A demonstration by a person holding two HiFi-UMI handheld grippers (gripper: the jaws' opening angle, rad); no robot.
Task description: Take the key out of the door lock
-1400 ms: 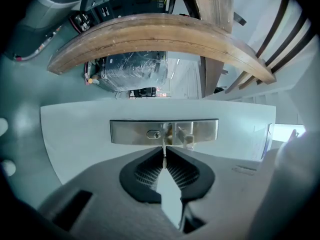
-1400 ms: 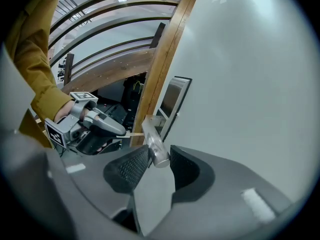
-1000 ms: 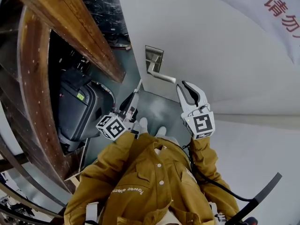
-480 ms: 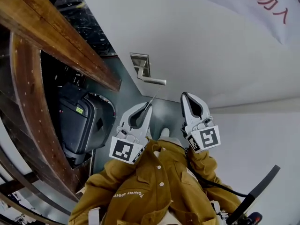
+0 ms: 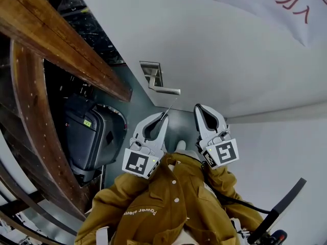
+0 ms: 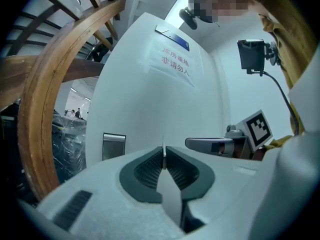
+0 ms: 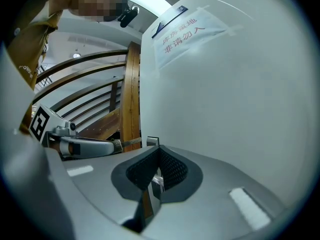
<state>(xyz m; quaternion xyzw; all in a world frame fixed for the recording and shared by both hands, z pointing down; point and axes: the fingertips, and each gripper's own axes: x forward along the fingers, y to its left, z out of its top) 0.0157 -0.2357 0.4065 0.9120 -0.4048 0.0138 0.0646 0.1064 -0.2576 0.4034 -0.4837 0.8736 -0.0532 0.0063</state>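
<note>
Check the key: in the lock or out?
Out. The left gripper is shut on the key, whose thin blade pokes past the tips, apart from the lock plate on the door.

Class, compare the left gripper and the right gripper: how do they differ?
The left gripper is shut on the thin key, while the right gripper is shut on nothing. In the head view the left gripper leans right and the right gripper leans left. Both are white, carry a marker cube and point toward the door handle.
</note>
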